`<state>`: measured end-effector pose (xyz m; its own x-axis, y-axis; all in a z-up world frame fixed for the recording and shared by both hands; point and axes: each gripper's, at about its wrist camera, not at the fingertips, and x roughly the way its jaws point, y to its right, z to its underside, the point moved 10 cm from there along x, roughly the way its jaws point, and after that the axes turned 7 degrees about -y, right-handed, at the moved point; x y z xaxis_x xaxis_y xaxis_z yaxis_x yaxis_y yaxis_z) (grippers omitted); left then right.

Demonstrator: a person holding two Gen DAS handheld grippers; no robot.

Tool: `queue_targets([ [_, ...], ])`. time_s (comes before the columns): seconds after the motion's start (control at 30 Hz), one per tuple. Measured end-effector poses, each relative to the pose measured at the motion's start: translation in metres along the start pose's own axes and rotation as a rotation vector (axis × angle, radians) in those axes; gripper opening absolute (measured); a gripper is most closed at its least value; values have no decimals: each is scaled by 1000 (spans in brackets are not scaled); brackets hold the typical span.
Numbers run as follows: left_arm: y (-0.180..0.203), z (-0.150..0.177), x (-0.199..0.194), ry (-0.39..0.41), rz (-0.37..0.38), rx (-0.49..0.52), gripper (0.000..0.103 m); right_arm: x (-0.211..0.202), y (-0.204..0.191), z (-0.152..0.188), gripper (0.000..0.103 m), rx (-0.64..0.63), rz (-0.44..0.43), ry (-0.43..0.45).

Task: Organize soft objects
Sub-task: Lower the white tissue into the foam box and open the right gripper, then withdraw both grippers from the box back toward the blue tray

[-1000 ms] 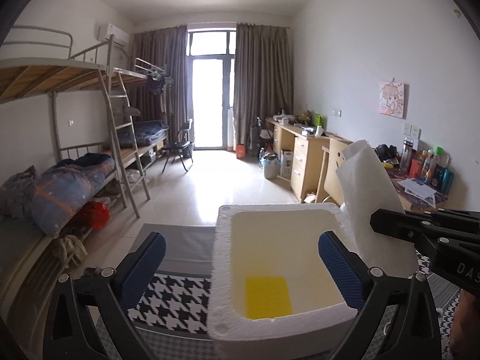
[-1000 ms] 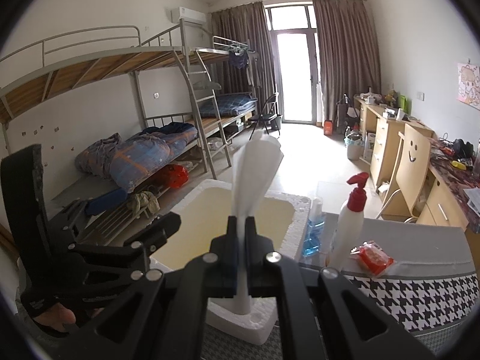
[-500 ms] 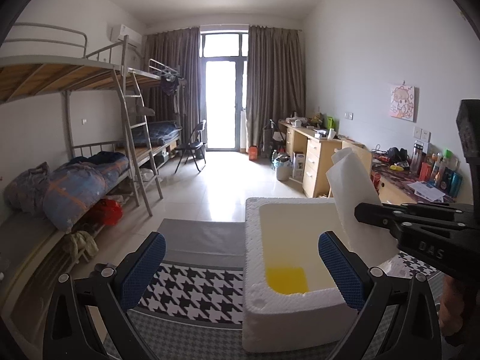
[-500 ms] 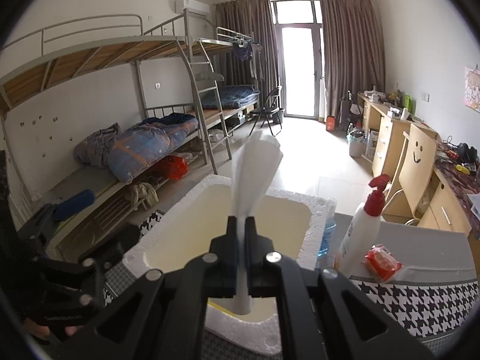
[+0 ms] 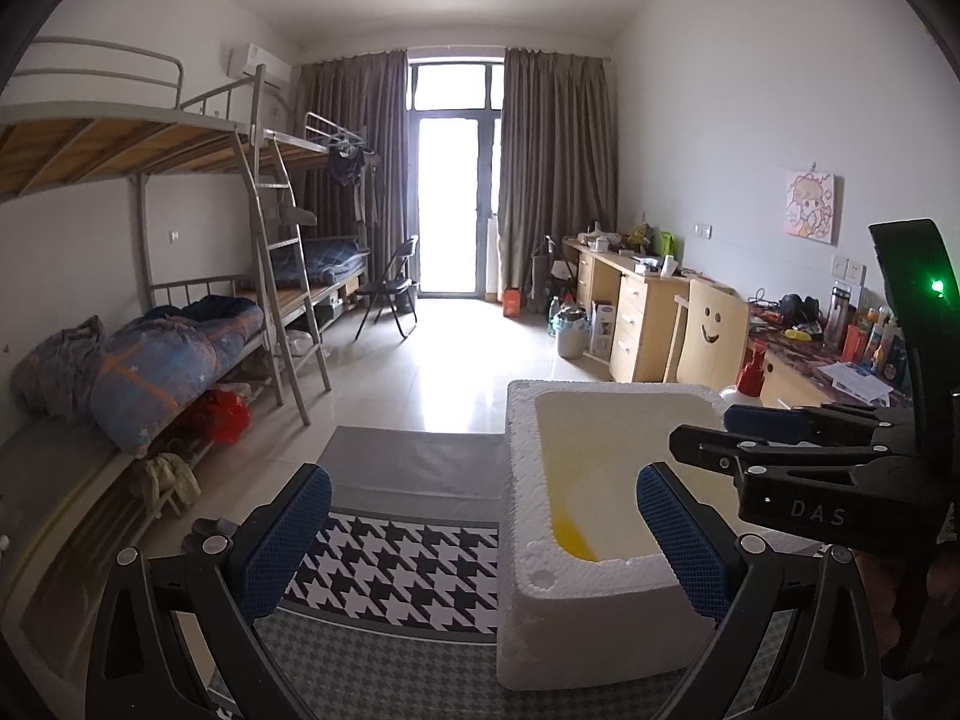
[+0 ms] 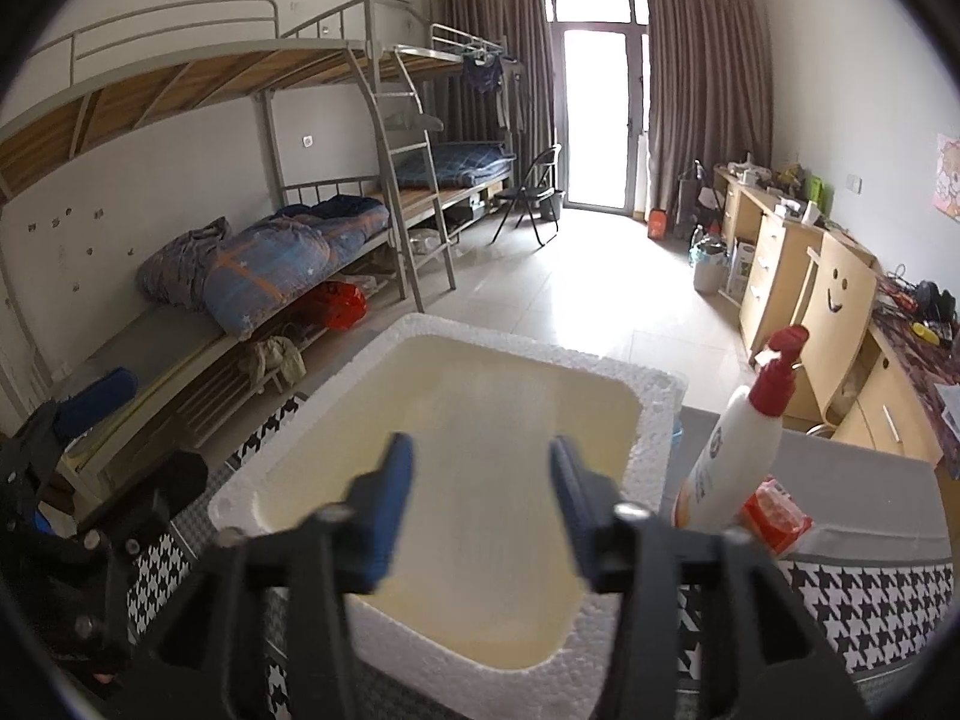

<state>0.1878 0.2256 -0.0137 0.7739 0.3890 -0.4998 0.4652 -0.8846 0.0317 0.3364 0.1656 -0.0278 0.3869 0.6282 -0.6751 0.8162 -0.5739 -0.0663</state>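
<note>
- Our right gripper hangs spread, empty, over the foam box.
- Our left gripper is spread too.
- A yellow piece lies inside the box.

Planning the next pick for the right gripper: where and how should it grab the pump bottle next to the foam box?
Probably grip the pump bottle across its white body below the red pump head, coming from above and the right. It leans, the foam box wall crowds its left side, and a red packet lies at its base, so the upper body is the clearest part. The right gripper is already open.
</note>
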Motion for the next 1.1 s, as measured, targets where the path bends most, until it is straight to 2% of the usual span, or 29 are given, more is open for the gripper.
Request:
queue_targets([
  [0.17,-1,1,-1,-1,2,1,102,-4,-1,1,62,4,-4,-5],
  [0.5,5,-1,-11,15,18,10,102,-27,4,-1,72,32,0,51],
  [0.57,7,0,-13,17,24,13,102,-33,7,0,80,42,6,68],
  [0.7,11,0,-17,19,34,18,102,-43,9,-1,89,45,44,103],
  [1.1,24,3,-27,26,61,43,102,-65,10,7,90,52,40,144],
])
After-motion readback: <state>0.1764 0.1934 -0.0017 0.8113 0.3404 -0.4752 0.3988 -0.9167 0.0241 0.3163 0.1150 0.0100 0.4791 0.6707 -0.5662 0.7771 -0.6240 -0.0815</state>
